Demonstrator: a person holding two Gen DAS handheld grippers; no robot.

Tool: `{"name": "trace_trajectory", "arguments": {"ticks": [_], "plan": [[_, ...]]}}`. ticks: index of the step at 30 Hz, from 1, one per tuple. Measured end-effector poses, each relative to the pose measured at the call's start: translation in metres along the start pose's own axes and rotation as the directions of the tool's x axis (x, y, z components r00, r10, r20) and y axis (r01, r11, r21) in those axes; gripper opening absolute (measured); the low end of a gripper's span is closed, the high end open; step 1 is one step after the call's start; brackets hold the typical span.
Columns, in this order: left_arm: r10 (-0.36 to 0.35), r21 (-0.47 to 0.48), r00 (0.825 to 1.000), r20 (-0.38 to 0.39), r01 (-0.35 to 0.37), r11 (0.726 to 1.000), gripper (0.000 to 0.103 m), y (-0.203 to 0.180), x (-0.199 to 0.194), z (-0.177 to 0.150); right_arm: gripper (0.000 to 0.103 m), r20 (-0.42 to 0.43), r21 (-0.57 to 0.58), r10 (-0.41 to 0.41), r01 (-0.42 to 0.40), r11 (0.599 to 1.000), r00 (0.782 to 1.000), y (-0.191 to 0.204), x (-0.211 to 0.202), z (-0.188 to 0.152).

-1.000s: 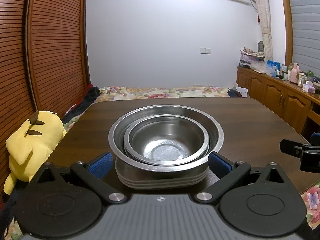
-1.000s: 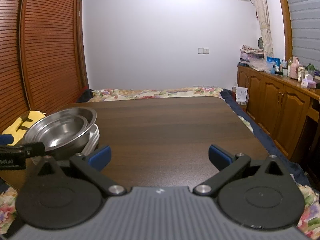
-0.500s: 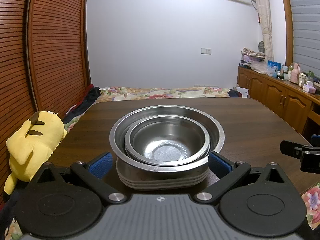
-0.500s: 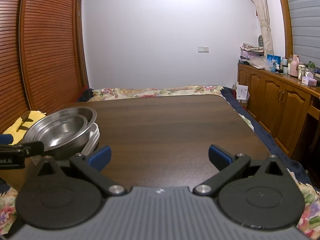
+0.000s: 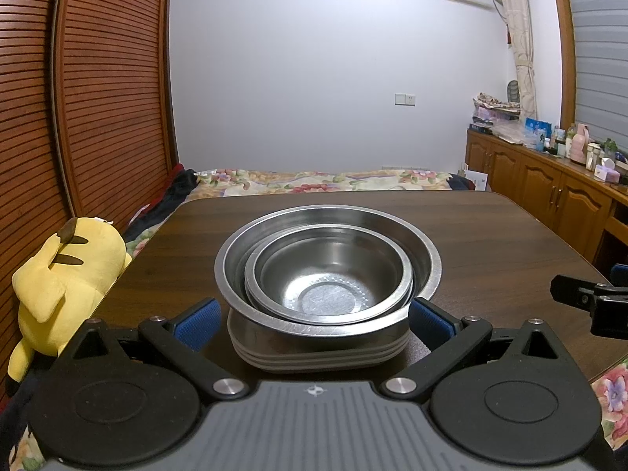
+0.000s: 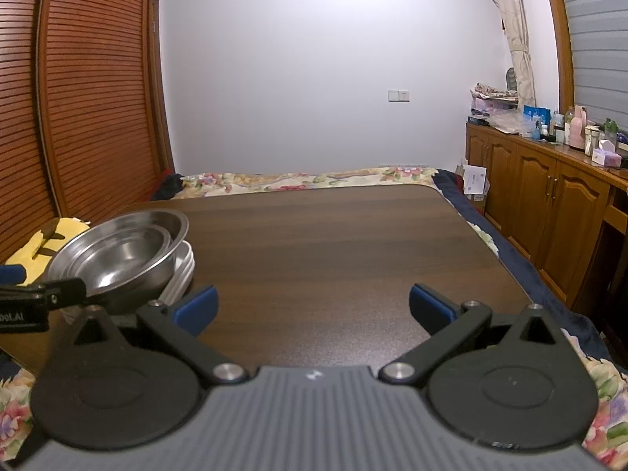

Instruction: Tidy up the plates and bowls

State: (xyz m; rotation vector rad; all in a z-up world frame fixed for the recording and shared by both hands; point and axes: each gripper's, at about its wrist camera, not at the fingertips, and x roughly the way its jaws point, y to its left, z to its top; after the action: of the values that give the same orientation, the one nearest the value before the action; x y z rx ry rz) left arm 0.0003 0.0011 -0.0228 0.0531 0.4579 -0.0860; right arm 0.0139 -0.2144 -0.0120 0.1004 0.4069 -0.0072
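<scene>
A small steel bowl (image 5: 329,274) nests inside a larger steel bowl (image 5: 424,251), and both rest on a stack of white plates (image 5: 318,357) on the dark wooden table (image 5: 490,235). My left gripper (image 5: 314,320) is open, its blue pads either side of the stack near the front. In the right wrist view the same bowls (image 6: 117,255) and plates (image 6: 182,271) sit at the left. My right gripper (image 6: 312,306) is open over bare table, holding nothing. The left gripper's finger (image 6: 43,294) shows at the left edge there.
A yellow plush toy (image 5: 62,286) lies off the table's left edge. A bed with a floral cover (image 5: 322,180) lies beyond the table. Wooden cabinets (image 5: 549,200) with bottles on top line the right wall. A slatted wooden door (image 5: 98,98) stands at the left.
</scene>
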Motion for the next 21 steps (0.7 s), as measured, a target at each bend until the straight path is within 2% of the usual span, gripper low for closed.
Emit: {"name": "trace_trajectory", "arguments": {"ticks": [21], "plan": [[0.001, 0.002, 1.0, -0.004, -0.001, 1.0, 0.103, 0.0, 0.001, -0.0007, 0.103, -0.003, -0.002, 0.003, -0.003, 1.0, 1.0, 0.0016, 0.001, -0.0004]]}}
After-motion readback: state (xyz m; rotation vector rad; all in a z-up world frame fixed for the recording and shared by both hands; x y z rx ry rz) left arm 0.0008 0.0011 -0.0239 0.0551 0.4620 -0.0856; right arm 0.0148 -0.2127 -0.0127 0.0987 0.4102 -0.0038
